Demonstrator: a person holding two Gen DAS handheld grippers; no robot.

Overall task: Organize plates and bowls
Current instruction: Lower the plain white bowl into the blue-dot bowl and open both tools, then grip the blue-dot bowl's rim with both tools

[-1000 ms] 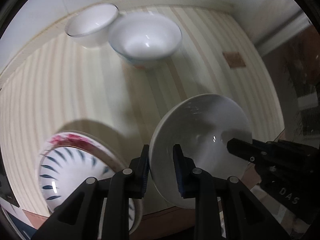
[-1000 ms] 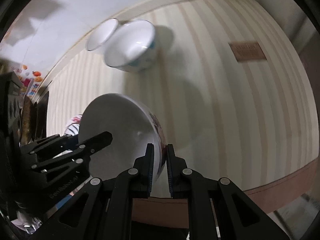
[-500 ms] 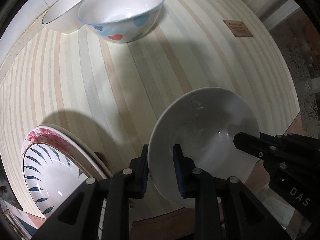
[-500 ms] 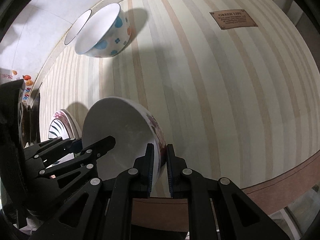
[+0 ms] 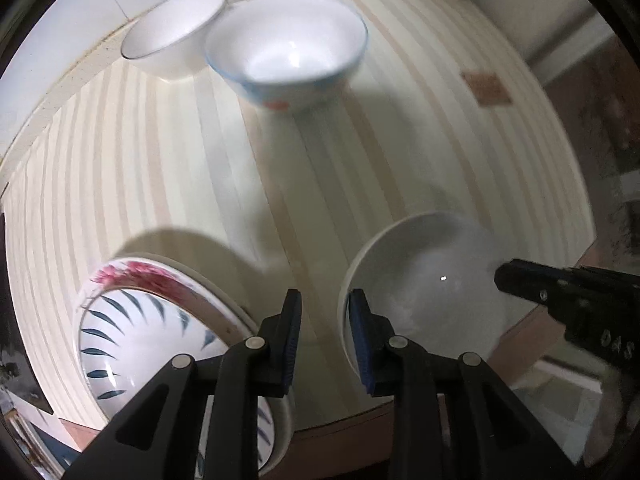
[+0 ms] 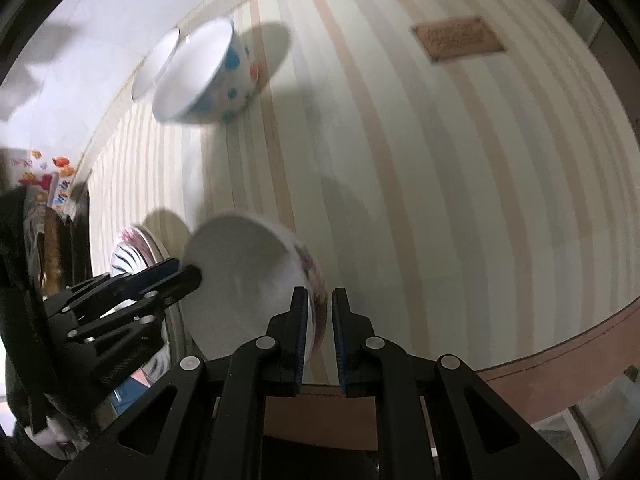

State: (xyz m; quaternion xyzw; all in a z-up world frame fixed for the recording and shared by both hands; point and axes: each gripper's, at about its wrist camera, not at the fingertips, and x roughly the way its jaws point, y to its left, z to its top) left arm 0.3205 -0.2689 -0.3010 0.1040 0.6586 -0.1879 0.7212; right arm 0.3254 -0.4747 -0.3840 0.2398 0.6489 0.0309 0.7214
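Note:
A white bowl with pink flowers outside (image 5: 424,292) (image 6: 248,280) is near the table's front edge. My right gripper (image 6: 320,324) is shut on its right rim. My left gripper (image 5: 324,332) stands open at the bowl's left rim; the rim lies against its right pad and the left pad is apart. A stack of plates, blue-leaf one on top (image 5: 152,344) (image 6: 132,256), lies left of the bowl. At the back stand a bowl with blue and red spots (image 5: 288,60) (image 6: 204,76) and a plain white bowl (image 5: 176,32) (image 6: 154,64) side by side.
The striped table (image 5: 160,168) has a brown front edge (image 6: 520,356) and a small brown plaque (image 6: 456,38) at the right. A white wall rises behind the bowls. Dark clutter and a coloured package (image 6: 44,176) sit at the far left.
My left gripper has opened off the flowered bowl's rim. The right gripper still holds the bowl. Both views have tilted, so the back bowls show more from above.

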